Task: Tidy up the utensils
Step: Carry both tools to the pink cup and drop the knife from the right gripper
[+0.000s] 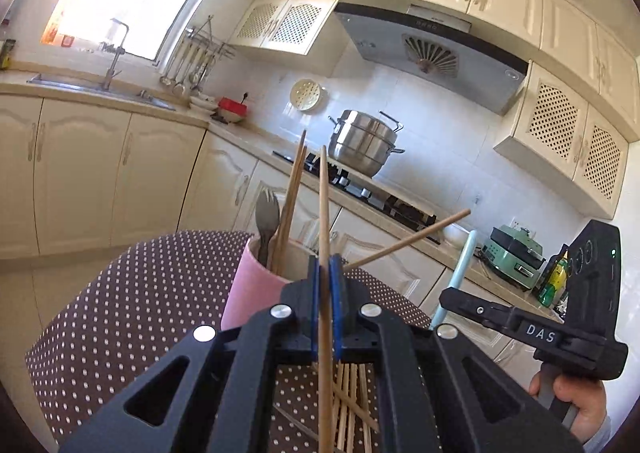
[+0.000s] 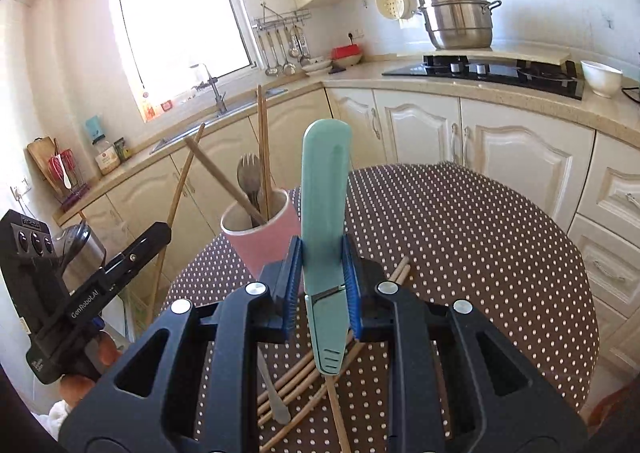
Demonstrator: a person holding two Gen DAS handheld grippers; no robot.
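You are in a home kitchen: cream cabinets (image 2: 420, 121), a sink (image 1: 100, 87) under the window (image 2: 180, 13), a hob (image 2: 488, 71) with a steamer pot (image 2: 458, 19), and a range hood (image 1: 432, 49).

Blown-out window (image 2: 180, 9) daylight; fisheye-bent edges, dark corners.

cups: 1 (image 2: 262, 237) | sporks: 1 (image 2: 247, 177) | teal knives: 1 (image 2: 325, 213) | steamer pots: 1 (image 2: 458, 19)

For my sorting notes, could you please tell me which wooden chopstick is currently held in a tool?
The long wooden chopstick clamped upright in the left tool; the others stand in the pink cup or lie on the dotted tablecloth.
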